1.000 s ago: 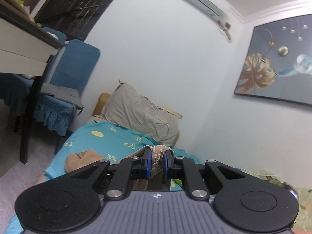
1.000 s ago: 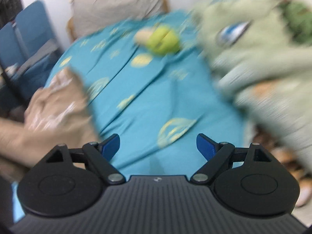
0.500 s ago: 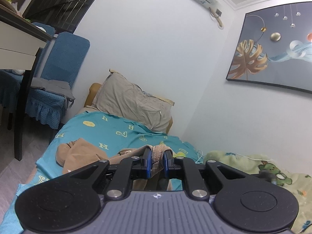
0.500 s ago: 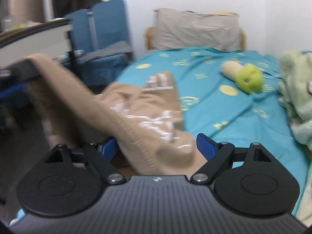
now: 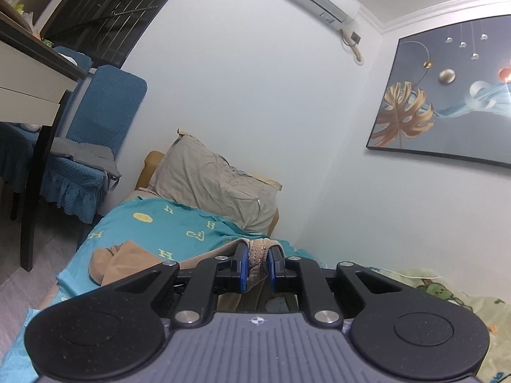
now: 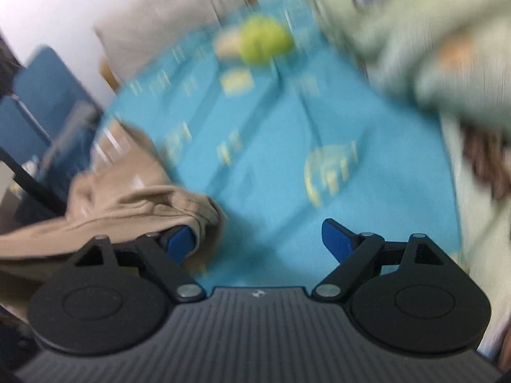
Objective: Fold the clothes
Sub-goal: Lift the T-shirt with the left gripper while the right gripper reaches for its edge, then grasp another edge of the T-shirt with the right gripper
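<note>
Two handheld grippers work over a bed covered in a teal sheet (image 5: 179, 233). At the sheet's near edge, the left gripper (image 5: 255, 266) points level, its blue pads pressed together on a bunched fold of a tan garment (image 5: 127, 260), which trails from the jaws down onto the sheet on its chair-side half. Over the same sheet, the right gripper (image 6: 258, 239) tilts downward with its jaws spread wide and nothing pinched (this view is heavily blurred); the tan garment (image 6: 134, 201) lies against its left finger (image 6: 180, 241). Beyond the sheet's far end a beige pillow (image 5: 217, 185) leans on the wall. A pale green blanket (image 6: 415, 32) lies along the sheet's wall side, and a yellow-green plush toy (image 6: 265, 41) rests toward its pillow end.
</note>
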### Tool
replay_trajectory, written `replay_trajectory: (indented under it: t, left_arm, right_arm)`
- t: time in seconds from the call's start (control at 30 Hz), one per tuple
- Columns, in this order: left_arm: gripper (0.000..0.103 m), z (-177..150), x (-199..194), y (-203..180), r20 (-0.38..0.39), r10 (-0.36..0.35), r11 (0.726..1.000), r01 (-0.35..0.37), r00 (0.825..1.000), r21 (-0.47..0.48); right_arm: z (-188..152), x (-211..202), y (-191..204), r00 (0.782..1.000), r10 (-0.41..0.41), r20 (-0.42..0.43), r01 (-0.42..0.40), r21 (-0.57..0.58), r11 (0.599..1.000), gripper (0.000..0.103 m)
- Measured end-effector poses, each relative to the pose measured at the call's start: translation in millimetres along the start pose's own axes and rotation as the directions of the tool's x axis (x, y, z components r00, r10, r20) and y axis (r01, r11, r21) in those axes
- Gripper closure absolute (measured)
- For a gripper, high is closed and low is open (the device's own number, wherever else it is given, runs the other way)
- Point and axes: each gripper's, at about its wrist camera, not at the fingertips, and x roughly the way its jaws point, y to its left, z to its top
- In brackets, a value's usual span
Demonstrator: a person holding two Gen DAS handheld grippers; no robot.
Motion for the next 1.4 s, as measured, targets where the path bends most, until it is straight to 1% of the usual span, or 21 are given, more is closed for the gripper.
replay_trajectory:
  t: [0.03, 0.1, 0.17, 0.23, 0.27, 0.3, 0.33, 0.4, 0.5, 0.63, 0.7, 0.77, 0.83, 0.9, 0.97, 1.07, 1.2, 1.27, 1.3, 1.33, 1.4]
  left_arm:
    - [0.090, 0, 0, 2, -0.003, 0.005, 1.000, -0.005, 1.000, -0.007]
    - [0.090, 1, 1, 7, -0.015, 0.017, 1.000, -0.017, 1.000, -0.019]
    - [0.089, 1, 4, 12, -0.044, 0.029, 0.999, -0.030, 0.999, -0.030]
    - [0.089, -1, 5, 16, -0.084, 0.047, 0.998, -0.050, 0.995, -0.028]
    - [0.089, -2, 6, 18, -0.105, 0.058, 0.998, -0.061, 0.993, -0.023]
    - [0.089, -2, 7, 20, -0.126, 0.069, 0.997, -0.072, 0.990, -0.019]
    - [0.089, -4, 8, 21, -0.147, 0.081, 0.996, -0.084, 0.986, -0.013]
    - [0.088, -8, 11, 23, -0.191, 0.109, 0.994, -0.111, 0.976, 0.000]
    - [0.083, -17, 17, 26, -0.265, 0.155, 0.988, -0.153, 0.952, 0.028]
    - [0.056, -34, 32, 28, -0.351, 0.223, 0.975, -0.209, 0.909, 0.079]
    - [0.053, -42, 40, 27, -0.381, 0.238, 0.971, -0.218, 0.893, 0.097]
    - [0.044, -49, 47, 25, -0.407, 0.248, 0.969, -0.222, 0.879, 0.111]
    - [0.043, -55, 53, 22, -0.432, 0.257, 0.966, -0.223, 0.865, 0.128]
    - [0.043, -62, 57, 19, -0.437, 0.314, 0.948, -0.253, 0.843, 0.192]
    - [0.043, -67, 60, 18, -0.429, 0.383, 0.920, -0.298, 0.818, 0.252]
    - [0.043, -67, 63, 29, -0.407, 0.475, 0.879, -0.397, 0.780, 0.265]
    - [0.046, -59, 60, 50, -0.375, 0.540, 0.841, -0.497, 0.754, 0.213]
    - [0.056, -51, 56, 52, -0.341, 0.537, 0.843, -0.508, 0.772, 0.176]
    - [0.058, -48, 53, 51, -0.323, 0.526, 0.850, -0.502, 0.787, 0.162]
    - [0.062, -44, 50, 50, -0.305, 0.515, 0.857, -0.495, 0.801, 0.148]
    - [0.066, -36, 45, 47, -0.268, 0.493, 0.870, -0.479, 0.828, 0.119]
  right_arm:
    - [2, -7, 7, 0.998, 0.017, 0.068, -0.014, -0.046, 0.999, 0.016]
    - [3, -11, 20, 0.991, 0.045, 0.130, -0.027, -0.136, 0.990, 0.016]
    - [-1, 3, 29, 0.996, 0.079, 0.036, -0.071, -0.195, 0.978, 0.018]
    - [-10, 22, 32, 0.995, 0.082, -0.053, -0.092, -0.216, 0.972, 0.047]
    - [-15, 27, 35, 0.995, 0.064, -0.071, -0.080, -0.244, 0.967, 0.055]
    - [-16, 26, 36, 0.997, 0.057, -0.057, -0.069, -0.258, 0.964, 0.076]
    - [-16, 24, 37, 0.998, 0.049, -0.042, -0.059, -0.272, 0.960, 0.089]
    - [-17, 21, 39, 0.999, 0.039, -0.013, -0.041, -0.297, 0.954, 0.092]
    - [-9, 3, 42, 0.992, 0.117, 0.049, -0.099, -0.280, 0.955, 0.093]
    - [-5, -19, 48, 0.976, 0.197, 0.097, -0.165, -0.267, 0.950, 0.093]
    - [-2, -26, 53, 0.968, 0.218, 0.122, -0.177, -0.277, 0.944, 0.093]
    - [-1, -30, 55, 0.964, 0.231, 0.134, -0.187, -0.283, 0.941, 0.093]
    - [1, -32, 56, 0.962, 0.240, 0.132, -0.196, -0.278, 0.940, 0.093]
    - [2, -31, 54, 0.964, 0.237, 0.121, -0.200, -0.258, 0.945, 0.093]
    - [5, -30, 49, 0.967, 0.232, 0.105, -0.205, -0.222, 0.953, 0.093]
    - [6, -27, 41, 0.966, 0.252, 0.059, -0.240, -0.157, 0.958, 0.092]
    - [1, -26, 37, 0.959, 0.283, 0.016, -0.279, -0.125, 0.952, 0.090]
    - [0, -27, 38, 0.955, 0.297, -0.003, -0.295, -0.125, 0.947, 0.082]
    - [-1, -27, 38, 0.953, 0.303, -0.010, -0.302, -0.126, 0.945, 0.064]
    - [-2, -28, 38, 0.951, 0.308, -0.015, -0.308, -0.128, 0.943, 0.040]
    - [-7, -32, 44, 0.948, 0.318, -0.009, -0.315, -0.171, 0.934, 0.014]
